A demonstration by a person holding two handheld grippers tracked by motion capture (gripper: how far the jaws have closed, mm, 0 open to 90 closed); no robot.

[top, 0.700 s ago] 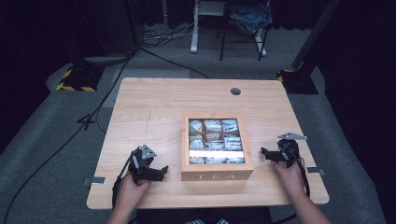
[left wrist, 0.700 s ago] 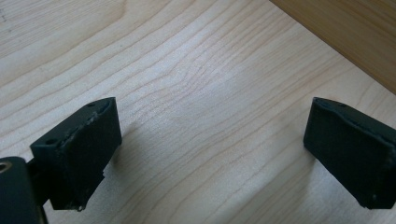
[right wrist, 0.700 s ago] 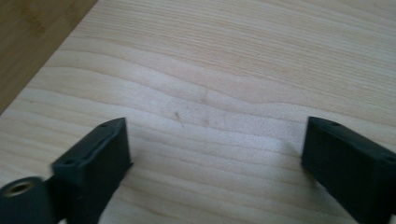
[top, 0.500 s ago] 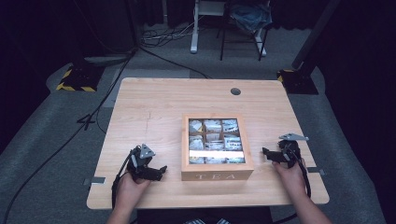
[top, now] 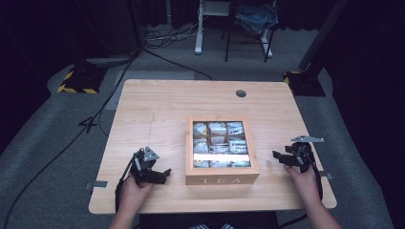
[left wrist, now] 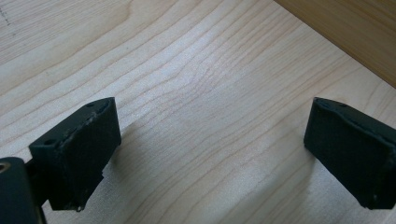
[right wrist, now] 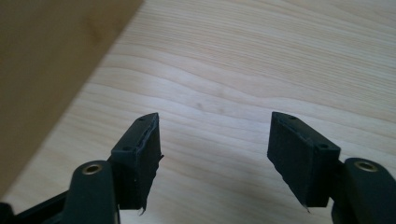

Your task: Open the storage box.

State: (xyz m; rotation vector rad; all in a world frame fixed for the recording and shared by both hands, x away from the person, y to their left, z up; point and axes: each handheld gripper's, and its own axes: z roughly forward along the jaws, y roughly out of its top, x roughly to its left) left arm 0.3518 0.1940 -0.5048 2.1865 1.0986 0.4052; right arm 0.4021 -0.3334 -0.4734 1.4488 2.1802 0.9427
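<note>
I had my left gripper point(top: 162, 174) low over the surface point(top: 157, 105), jaws spread wide with nothing between them. The wooden tea box point(top: 222, 179) sat between my 2 grippers, just beside the left one. My right gripper point(top: 281, 157) was open too, holding nothing, with the box near its left jaw. The packets point(top: 218, 141) inside looked like tea bags, though blurred.

Grey carpet floor point(top: 57, 157) – dark room, black cables point(top: 71, 143), chair point(top: 248, 24) behind table point(top: 157, 105).
</note>
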